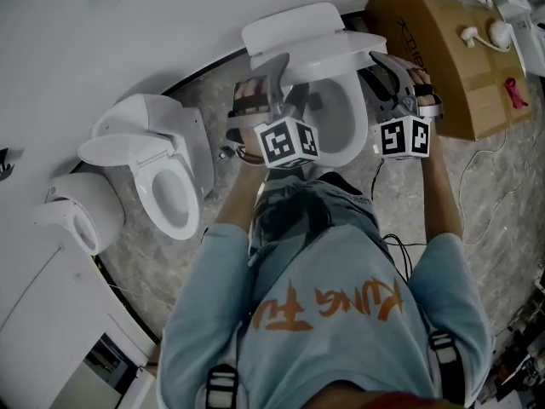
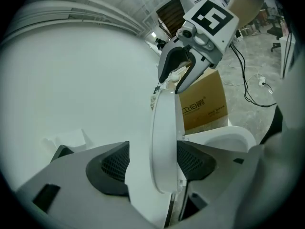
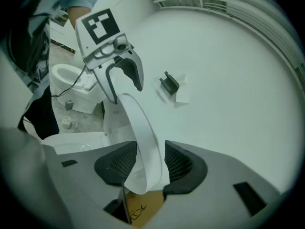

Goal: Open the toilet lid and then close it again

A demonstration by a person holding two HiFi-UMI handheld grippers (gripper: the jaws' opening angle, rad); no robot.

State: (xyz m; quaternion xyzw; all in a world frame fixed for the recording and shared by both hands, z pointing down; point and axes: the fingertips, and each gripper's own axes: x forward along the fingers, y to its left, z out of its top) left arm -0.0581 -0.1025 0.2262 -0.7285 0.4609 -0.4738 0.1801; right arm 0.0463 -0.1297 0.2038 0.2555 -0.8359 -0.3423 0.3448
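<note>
We have the toilet lid (image 1: 334,54) tipped up near upright over the bowl (image 1: 336,119), its width running from gripper to gripper. Our right gripper (image 3: 145,163) clamps one side edge. Our left gripper (image 2: 153,162) straddles the other loosely, with one pad clear. The tank (image 1: 289,24) lies just behind.
</note>
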